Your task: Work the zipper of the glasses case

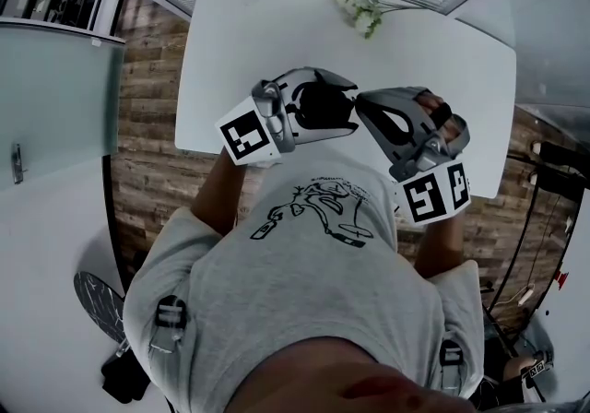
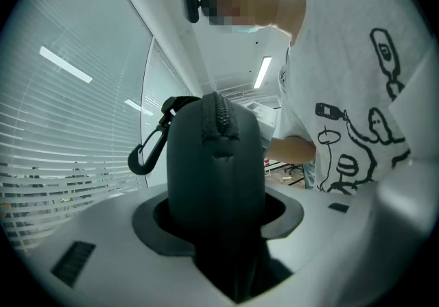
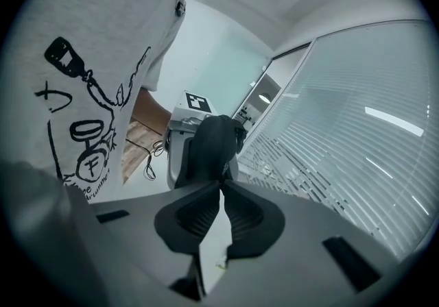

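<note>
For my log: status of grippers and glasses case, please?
Left gripper shut on glasses case. Right gripper jaws closed at case end; pull not discernible. Clip hangs aside.

The black, rounded glasses case (image 2: 216,162) stood on end, clamped between the jaws of my left gripper (image 2: 218,220), its zipper (image 2: 221,117) running up the edge facing me (a carabiner clip (image 2: 146,153) dangled at its left).
</note>
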Motion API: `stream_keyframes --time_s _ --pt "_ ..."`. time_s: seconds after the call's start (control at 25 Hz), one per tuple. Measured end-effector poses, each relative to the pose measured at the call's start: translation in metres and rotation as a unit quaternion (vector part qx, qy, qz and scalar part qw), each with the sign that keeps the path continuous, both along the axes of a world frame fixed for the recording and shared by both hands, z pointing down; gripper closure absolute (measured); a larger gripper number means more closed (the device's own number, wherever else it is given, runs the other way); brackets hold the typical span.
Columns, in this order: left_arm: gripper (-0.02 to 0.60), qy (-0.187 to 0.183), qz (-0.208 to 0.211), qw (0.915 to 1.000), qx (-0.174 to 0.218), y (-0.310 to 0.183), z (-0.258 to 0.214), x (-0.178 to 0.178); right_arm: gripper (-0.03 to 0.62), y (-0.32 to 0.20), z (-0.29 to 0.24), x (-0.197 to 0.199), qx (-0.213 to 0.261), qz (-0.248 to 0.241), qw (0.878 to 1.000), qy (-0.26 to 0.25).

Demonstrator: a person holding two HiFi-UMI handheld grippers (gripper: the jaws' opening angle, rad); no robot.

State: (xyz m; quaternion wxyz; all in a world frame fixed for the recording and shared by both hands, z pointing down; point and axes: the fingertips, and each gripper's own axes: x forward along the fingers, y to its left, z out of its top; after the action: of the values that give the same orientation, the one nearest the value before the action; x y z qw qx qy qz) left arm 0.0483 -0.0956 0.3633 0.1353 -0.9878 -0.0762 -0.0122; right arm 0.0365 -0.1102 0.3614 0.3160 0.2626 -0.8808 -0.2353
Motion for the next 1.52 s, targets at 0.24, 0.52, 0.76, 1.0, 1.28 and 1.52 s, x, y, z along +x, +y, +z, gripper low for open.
stream_keyframes --time_s 0.24,0.52,0.76,1.0,1.28,1.52 --pt "0.348 -0.001 0.015 0.9999 -0.001 0.006 0.001 -0.001 0.539 0.003 0.000 -0.002 0.005 -0.005 1.000 0.004" --pt "0.348 -0.007 0.056 0.9982 -0.019 0.015 0.003 -0.004 0.547 0.005 -0.010 -0.005 0.047 -0.010 0.999 -0.003" --pt "0.348 0.004 0.074 0.9967 -0.032 0.015 -0.003 -0.007 0.536 0.011 -0.009 -0.006 0.060 -0.030 0.998 0.018" --pt "0.348 -0.007 0.116 0.9910 -0.066 0.023 -0.001 -0.008 0.520 0.012 -0.016 -0.007 0.098 -0.038 0.994 0.019" --pt "0.348 -0.021 0.116 0.9833 -0.139 0.025 0.002 -0.008 0.585 0.017 -0.011 -0.010 0.101 -0.052 0.993 0.025" --pt "0.348 -0.014 0.092 0.9877 -0.125 0.021 0.002 -0.009 0.589 0.015 -0.013 -0.009 0.105 -0.032 0.993 0.029"
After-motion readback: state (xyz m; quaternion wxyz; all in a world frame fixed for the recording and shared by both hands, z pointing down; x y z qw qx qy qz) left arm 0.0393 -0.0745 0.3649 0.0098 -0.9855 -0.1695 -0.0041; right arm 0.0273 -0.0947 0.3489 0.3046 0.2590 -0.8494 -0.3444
